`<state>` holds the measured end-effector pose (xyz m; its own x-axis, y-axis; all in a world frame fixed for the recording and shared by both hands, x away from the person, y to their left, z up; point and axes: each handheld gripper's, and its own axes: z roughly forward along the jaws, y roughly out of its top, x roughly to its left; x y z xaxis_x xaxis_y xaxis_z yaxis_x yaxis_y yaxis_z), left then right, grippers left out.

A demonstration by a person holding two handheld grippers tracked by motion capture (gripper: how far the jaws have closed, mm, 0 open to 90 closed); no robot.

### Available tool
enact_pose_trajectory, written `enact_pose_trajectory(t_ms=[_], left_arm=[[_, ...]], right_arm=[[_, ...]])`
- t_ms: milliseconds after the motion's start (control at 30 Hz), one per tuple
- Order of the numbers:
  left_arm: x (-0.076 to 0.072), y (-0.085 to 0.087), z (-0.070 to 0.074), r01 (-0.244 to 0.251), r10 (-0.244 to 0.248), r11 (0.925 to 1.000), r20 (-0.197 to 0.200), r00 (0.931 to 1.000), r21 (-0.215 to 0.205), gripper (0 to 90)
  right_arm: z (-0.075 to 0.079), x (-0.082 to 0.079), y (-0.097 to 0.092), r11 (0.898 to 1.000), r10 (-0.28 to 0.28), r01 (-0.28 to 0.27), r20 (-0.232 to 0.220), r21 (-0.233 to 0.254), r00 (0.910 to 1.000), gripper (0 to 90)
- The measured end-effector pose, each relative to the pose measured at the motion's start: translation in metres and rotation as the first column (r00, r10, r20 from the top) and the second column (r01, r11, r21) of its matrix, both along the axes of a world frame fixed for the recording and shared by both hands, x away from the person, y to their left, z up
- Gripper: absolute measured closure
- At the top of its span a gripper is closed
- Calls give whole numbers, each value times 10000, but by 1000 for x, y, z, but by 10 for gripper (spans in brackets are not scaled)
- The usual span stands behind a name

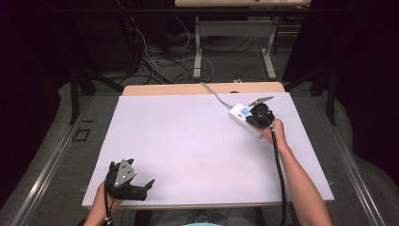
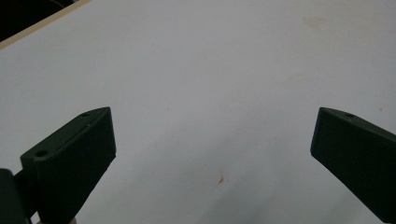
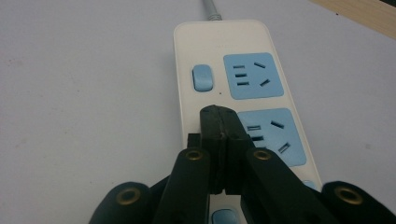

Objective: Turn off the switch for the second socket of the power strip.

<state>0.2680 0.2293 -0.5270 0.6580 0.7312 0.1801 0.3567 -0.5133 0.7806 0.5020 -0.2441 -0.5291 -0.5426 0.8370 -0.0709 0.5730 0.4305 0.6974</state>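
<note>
Closed right claw is set on power strip, lower centre, beside blue switch. Strip could be skidded across tabletop. Left claw stands apart, empty.

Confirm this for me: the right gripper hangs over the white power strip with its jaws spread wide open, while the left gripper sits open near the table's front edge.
Not quite. The right gripper does hang over the white power strip, but its jaws are pressed shut together, not spread wide; the right gripper view shows them meeting with nothing between. The rest holds: the left gripper is open near the table's front edge.
</note>
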Motion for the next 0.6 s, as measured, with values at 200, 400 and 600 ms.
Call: enact_pose_trajectory(t_ms=[200,400,600], left_arm=[[0,0,0,3,-3,10000,1,10000,4,0],[0,0,0,-2,2,10000,8,10000,7,0],[0,0,0,1,-1,10000,24,10000,22,0]], right_arm=[[0,0,0,9999,95,-95,22,-53,10000,900],[0,0,0,10000,-31,31,14,29,10000,900],[0,0,-1,10000,32,-32,3,60,10000,900]])
